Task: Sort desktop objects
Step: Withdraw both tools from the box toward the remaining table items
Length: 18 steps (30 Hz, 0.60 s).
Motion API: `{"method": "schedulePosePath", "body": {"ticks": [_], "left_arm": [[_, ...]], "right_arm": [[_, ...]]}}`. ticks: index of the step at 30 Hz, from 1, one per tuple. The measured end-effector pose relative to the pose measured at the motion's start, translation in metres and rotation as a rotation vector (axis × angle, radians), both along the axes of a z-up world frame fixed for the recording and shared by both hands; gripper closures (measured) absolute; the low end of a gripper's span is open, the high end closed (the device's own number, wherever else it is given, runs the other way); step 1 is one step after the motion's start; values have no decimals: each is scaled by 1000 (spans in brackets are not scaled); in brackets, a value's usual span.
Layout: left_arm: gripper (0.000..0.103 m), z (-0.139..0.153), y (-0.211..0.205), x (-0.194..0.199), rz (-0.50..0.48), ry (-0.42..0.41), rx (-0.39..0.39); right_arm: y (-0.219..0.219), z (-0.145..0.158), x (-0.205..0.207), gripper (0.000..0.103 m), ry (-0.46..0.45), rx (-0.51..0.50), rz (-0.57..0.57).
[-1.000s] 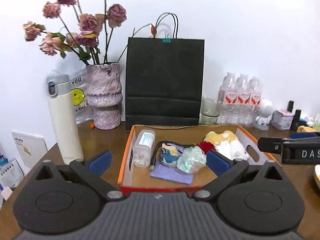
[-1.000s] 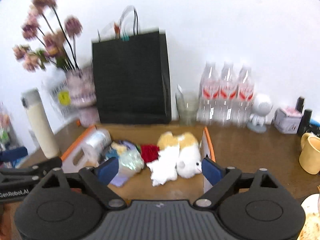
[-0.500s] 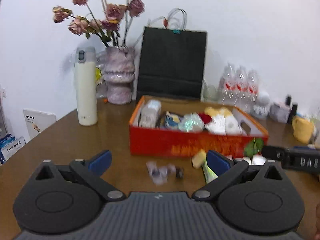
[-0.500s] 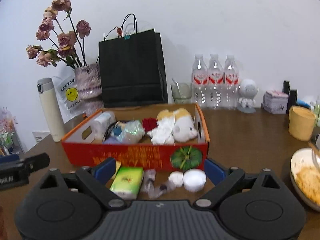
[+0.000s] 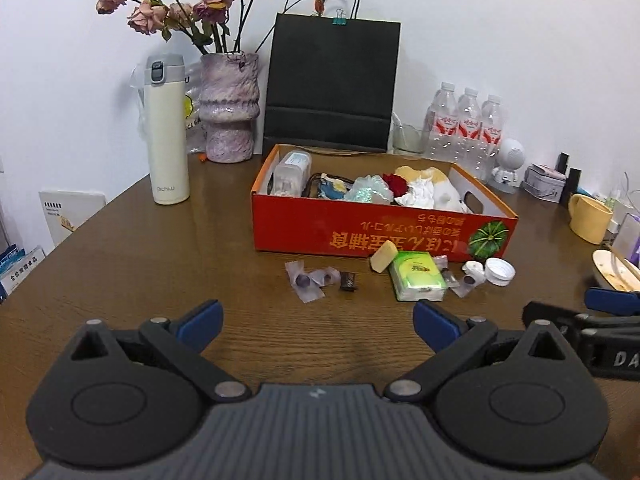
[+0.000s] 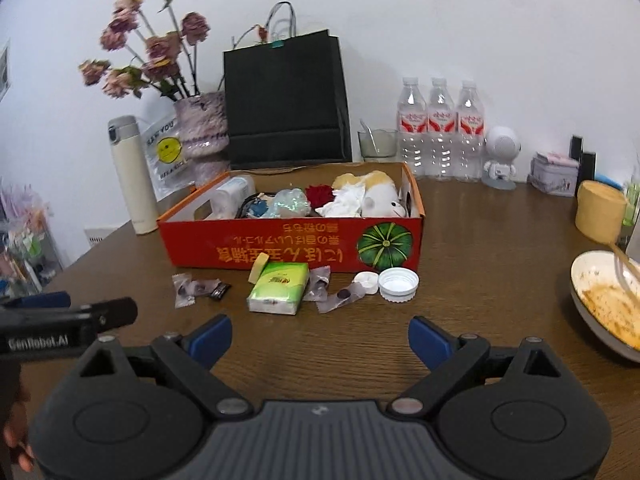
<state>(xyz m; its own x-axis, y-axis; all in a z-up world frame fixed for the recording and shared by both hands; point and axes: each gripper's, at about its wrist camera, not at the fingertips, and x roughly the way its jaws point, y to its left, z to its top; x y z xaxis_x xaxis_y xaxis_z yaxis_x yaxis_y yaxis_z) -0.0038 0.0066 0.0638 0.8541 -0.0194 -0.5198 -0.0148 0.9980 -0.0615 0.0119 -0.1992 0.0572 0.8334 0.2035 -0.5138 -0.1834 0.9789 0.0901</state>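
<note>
Left wrist view, green tissue pack (image 5: 418, 276) lying flat, long axis toward orange box (image 5: 360, 236), both hand-held grippers wide open, empty.

The box (image 6: 288, 240) is red with yellow lettering and a green striped pumpkin print; the tissue pack (image 6: 278, 288) is green; the surface (image 6: 480, 280) brown woodgrain.

box (image 5: 360, 232) mid-table | tissue pack (image 5: 418, 276) before it | bag (image 5: 332, 84) behind | 3 bottles (image 5: 468, 128) behind-right
</note>
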Motion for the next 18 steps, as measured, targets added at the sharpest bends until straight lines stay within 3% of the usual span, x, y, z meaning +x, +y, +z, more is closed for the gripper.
{"method": "schedulePosePath", "body": {"ticks": [6, 12, 18], "left_arm": [[0, 14, -4, -6, -13, -36, 72], [0, 11, 0, 0, -12, -14, 28], [0, 4, -4, 5, -37, 3, 42]], "right_arm": [[7, 0, -7, 7, 4, 16, 36], [6, -6, -7, 5, 24, 36, 43], [-1, -6, -7, 4, 31, 39, 18]]}}
